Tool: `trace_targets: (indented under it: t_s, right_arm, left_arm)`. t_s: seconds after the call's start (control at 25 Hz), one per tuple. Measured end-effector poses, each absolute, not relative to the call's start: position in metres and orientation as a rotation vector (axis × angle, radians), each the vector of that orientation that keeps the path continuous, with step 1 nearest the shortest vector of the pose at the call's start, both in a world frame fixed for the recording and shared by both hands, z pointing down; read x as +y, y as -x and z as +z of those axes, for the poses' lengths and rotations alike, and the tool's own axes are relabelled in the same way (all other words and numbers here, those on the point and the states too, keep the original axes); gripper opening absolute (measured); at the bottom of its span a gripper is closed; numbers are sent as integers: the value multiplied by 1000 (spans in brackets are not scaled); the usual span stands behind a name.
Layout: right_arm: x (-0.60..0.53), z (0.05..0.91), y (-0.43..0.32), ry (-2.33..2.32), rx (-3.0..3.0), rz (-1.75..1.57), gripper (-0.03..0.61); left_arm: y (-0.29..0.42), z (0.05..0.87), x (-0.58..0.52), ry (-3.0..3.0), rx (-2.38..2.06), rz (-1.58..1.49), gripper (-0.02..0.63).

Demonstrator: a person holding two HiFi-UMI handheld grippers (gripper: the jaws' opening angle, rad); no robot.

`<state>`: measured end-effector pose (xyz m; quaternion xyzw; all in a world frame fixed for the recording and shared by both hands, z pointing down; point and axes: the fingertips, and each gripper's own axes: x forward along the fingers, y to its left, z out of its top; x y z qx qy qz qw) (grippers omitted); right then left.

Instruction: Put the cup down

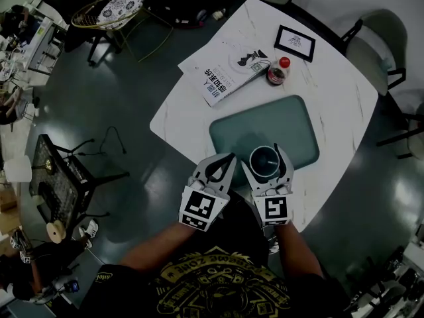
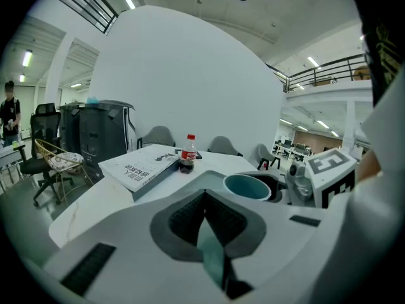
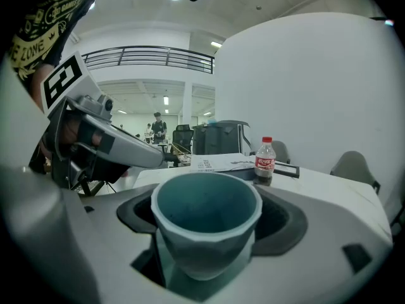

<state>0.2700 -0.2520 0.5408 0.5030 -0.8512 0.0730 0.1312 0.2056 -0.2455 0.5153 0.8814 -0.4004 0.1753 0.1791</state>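
A pale blue-green cup (image 1: 265, 160) (image 3: 205, 223) stands upright between the jaws of my right gripper (image 1: 267, 164) (image 3: 207, 246), which is shut on it, over the near edge of a grey-green tray (image 1: 291, 121). Whether the cup rests on the tray cannot be told. My left gripper (image 1: 222, 166) (image 2: 204, 223) is just left of it, jaws closed together with nothing between them. From the left gripper view the cup (image 2: 247, 186) shows to the right, held in the right gripper (image 2: 316, 176).
On the white table (image 1: 331, 105) behind the tray lie a book (image 1: 222, 71) (image 2: 139, 166), a small red-capped cola bottle (image 1: 278, 70) (image 3: 264, 160) (image 2: 188, 154) and a black-framed picture (image 1: 295, 43). A wire chair (image 1: 109, 12) stands on the floor at left.
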Motion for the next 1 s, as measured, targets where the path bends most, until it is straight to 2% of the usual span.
trace_targets:
  t_s: [1.0]
  right_arm:
    - [-242, 547, -270, -1432, -2462, 231, 417]
  left_arm:
    - [-212, 510, -240, -2521, -1095, 487, 9]
